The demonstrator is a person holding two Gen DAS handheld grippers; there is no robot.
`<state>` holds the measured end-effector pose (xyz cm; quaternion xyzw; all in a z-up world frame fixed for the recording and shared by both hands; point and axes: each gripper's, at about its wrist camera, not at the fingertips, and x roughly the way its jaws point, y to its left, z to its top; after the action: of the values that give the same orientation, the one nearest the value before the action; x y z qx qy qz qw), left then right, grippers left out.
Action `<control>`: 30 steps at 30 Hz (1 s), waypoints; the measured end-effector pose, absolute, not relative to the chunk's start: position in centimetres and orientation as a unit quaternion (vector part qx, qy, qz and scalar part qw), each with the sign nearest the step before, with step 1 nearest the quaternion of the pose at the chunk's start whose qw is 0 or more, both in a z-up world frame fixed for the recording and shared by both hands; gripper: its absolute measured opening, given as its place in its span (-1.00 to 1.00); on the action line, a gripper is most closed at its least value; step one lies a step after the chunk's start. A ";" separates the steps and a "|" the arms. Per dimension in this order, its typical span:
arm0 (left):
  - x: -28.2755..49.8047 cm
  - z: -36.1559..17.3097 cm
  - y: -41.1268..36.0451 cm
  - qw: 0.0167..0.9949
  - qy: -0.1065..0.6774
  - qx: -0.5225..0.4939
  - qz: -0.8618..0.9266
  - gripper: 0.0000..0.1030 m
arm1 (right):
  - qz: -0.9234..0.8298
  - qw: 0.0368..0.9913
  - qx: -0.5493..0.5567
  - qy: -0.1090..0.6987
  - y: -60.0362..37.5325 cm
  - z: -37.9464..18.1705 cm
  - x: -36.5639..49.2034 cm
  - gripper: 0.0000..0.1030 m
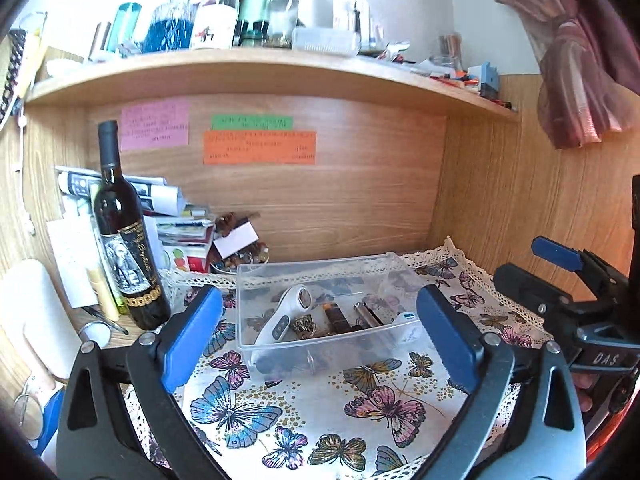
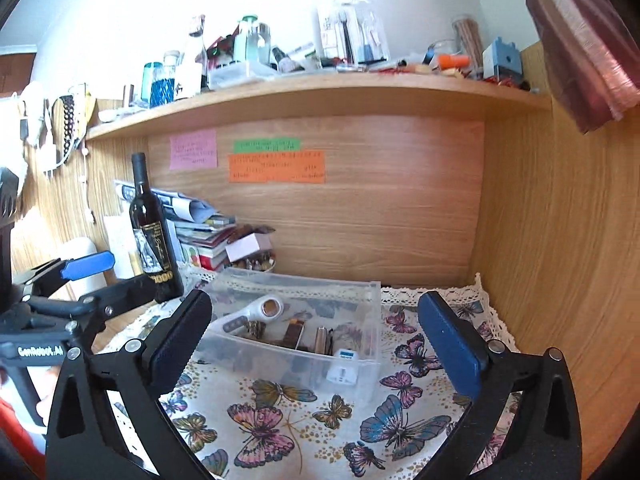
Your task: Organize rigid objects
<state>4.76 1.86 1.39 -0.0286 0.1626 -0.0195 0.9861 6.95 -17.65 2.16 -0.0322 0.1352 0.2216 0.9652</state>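
Observation:
A clear plastic bin [image 1: 320,350] stands on the butterfly cloth [image 1: 320,412], also in the right wrist view [image 2: 372,320]. It holds a white thermometer [image 1: 280,316] [image 2: 260,312], a brown lighter [image 1: 336,316] [image 2: 294,334], a metal cylinder [image 1: 368,314] [image 2: 320,340], a small ornate piece [image 1: 306,326] and a white plug adapter [image 2: 342,372]. My left gripper [image 1: 320,336] is open and empty, in front of the bin. My right gripper [image 2: 316,344] is open and empty, also in front of it. Each gripper shows at the other view's edge.
A dark wine bottle [image 1: 128,240] [image 2: 154,240] stands left of the bin beside stacked papers [image 1: 176,216]. A bowl of small items [image 1: 240,260] sits behind the bin. Wooden walls close the back and right. A cluttered shelf [image 1: 256,76] hangs overhead.

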 end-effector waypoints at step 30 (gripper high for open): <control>2.9 1.6 0.8 0.989 0.146 -0.018 -0.012 0.98 | 0.212 0.965 -0.015 0.155 -18.0 1.5 6.7 1.00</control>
<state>2.94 0.80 1.56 -0.0181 0.1459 -0.0117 0.9891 6.68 -18.00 1.49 -0.0155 0.1547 0.2122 0.9648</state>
